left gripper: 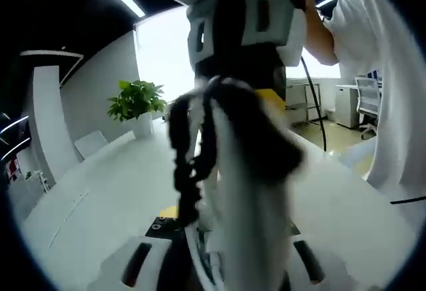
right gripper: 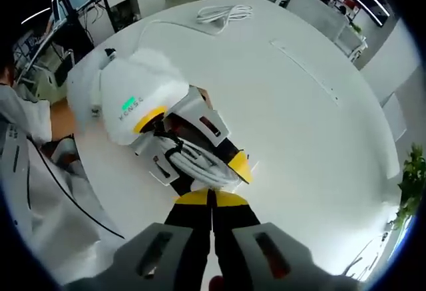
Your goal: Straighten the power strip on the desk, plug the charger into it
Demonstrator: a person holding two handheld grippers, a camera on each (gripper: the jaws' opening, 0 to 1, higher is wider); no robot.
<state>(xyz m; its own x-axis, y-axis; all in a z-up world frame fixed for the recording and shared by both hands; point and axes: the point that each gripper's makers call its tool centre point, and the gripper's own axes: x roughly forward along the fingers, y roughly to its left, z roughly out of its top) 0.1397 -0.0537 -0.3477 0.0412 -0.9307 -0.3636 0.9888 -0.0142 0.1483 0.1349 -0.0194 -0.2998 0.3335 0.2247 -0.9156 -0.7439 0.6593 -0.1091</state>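
A coiled white cable bundle (left gripper: 246,198) with a black twisted cord (left gripper: 185,171) beside it is blurred close in front of the left gripper view. My left gripper (left gripper: 221,241) is shut on it. In the right gripper view the bundle (right gripper: 190,150) sits between the yellow-tipped jaws of the left gripper (right gripper: 202,163), above the white table (right gripper: 299,124). My right gripper (right gripper: 212,201) has its jaws pressed together at the bundle's near edge. In the left gripper view the right gripper (left gripper: 233,88) comes down onto the bundle from above. Another loose white cable (right gripper: 223,14) lies at the table's far end.
A person in a white shirt (left gripper: 379,71) stands at the table's right side, with a thin black cord hanging by them. A potted plant (left gripper: 136,101) stands at the far end of the table (left gripper: 100,198). Office desks and chairs stand beyond.
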